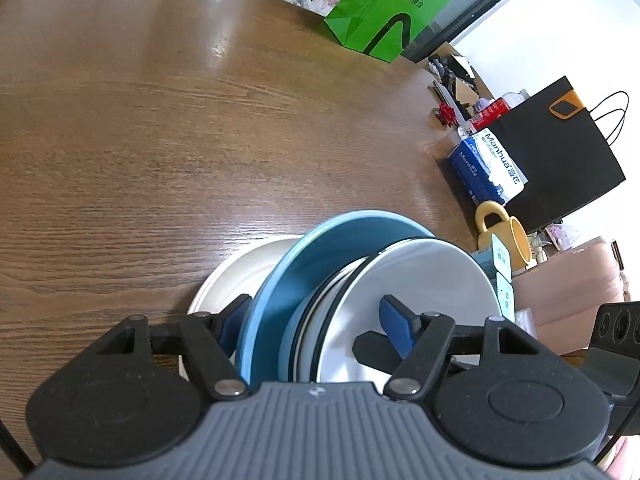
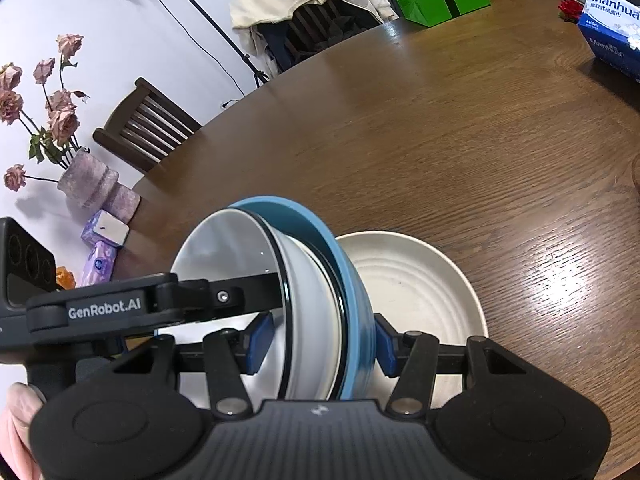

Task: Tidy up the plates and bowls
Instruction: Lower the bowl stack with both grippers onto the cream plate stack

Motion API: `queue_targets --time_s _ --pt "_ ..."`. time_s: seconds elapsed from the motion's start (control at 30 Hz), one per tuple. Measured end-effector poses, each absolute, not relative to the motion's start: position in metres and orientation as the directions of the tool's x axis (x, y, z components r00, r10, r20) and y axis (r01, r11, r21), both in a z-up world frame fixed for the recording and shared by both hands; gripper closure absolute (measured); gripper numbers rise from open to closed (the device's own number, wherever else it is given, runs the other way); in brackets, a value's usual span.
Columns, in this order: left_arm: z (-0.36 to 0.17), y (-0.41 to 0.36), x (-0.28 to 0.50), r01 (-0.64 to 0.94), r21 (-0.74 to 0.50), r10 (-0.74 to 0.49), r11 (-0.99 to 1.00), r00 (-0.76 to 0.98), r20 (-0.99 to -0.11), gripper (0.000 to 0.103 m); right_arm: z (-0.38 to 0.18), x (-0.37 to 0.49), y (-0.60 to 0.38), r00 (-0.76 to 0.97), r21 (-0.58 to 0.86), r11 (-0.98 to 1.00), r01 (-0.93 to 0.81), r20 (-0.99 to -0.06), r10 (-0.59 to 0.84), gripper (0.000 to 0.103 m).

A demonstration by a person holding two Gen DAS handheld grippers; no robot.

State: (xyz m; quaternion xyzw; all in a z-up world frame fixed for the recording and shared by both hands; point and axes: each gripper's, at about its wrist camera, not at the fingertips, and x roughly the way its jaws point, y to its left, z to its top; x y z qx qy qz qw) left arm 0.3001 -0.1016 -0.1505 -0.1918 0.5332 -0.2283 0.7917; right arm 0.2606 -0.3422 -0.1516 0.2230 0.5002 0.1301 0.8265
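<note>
Bright, sharp fisheye views; glare streaks the table (image 1: 160,120), edges bend strongly.

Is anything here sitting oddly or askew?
Yes. The blue plate and the black-rimmed white bowls nested in it stand on edge, pinched between both grippers, instead of lying flat. They tilt above the cream plate, which rests flat on the wooden table.
</note>
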Motion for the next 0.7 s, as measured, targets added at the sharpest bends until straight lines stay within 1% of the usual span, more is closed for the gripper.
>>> queue_targets --time_s 0.7 --pt "-0.181 -0.114 0.299 0.09 -0.56 -0.559 0.824 0.294 -0.775 0.032 -0.177 0.268 -0.354 0.395 0.485 0.874 0.01 -0.805 0.442 0.051"
